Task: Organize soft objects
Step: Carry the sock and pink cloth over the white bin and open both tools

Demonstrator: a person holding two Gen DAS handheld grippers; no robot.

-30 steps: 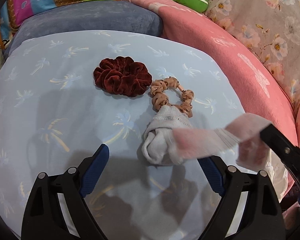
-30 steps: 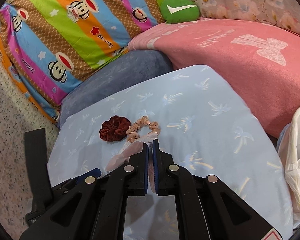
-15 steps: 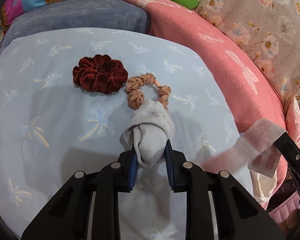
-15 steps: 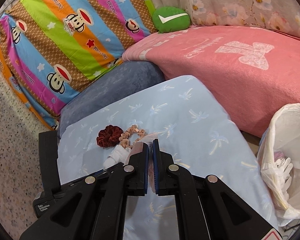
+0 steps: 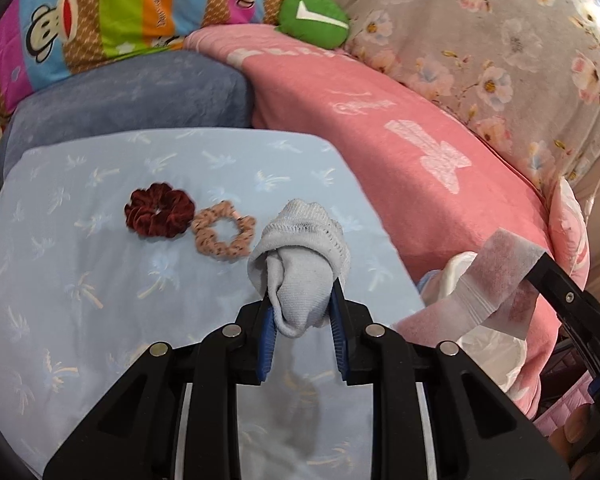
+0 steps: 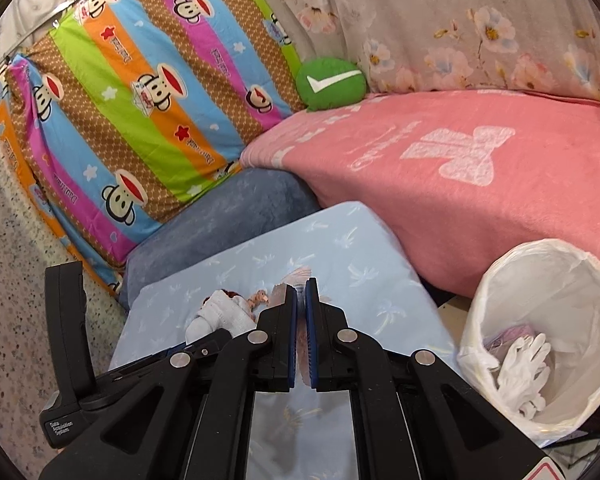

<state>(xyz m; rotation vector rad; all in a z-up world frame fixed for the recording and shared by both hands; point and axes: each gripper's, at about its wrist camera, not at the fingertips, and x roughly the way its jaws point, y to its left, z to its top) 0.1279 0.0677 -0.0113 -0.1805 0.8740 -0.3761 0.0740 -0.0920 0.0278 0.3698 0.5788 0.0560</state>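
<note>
My left gripper [image 5: 300,312] is shut on a rolled pale grey sock [image 5: 300,264], held up above the light blue cushion [image 5: 80,312]. On that cushion lie a dark red velvet scrunchie [image 5: 159,215] and a tan dotted scrunchie [image 5: 223,235], side by side. My right gripper [image 6: 301,296] is shut on a thin pink-and-white sock [image 5: 496,280], which hangs at the right edge of the left wrist view. In the right wrist view only a sliver of this sock [image 6: 296,276] shows past the fingertips, and the grey sock [image 6: 220,314] sits lower left in the left gripper.
A bin lined with a white plastic bag [image 6: 540,320] stands to the right of the cushion and holds white gloves [image 6: 520,368]. A pink blanket [image 6: 460,184], a blue-grey pillow [image 5: 120,96], a striped monkey-print cushion [image 6: 140,92] and a green plush [image 6: 330,84] ring the cushion.
My left gripper shut on the grey sock and lifted it off the cushion. My right gripper carried the pink sock up and to the right, toward the bin.
</note>
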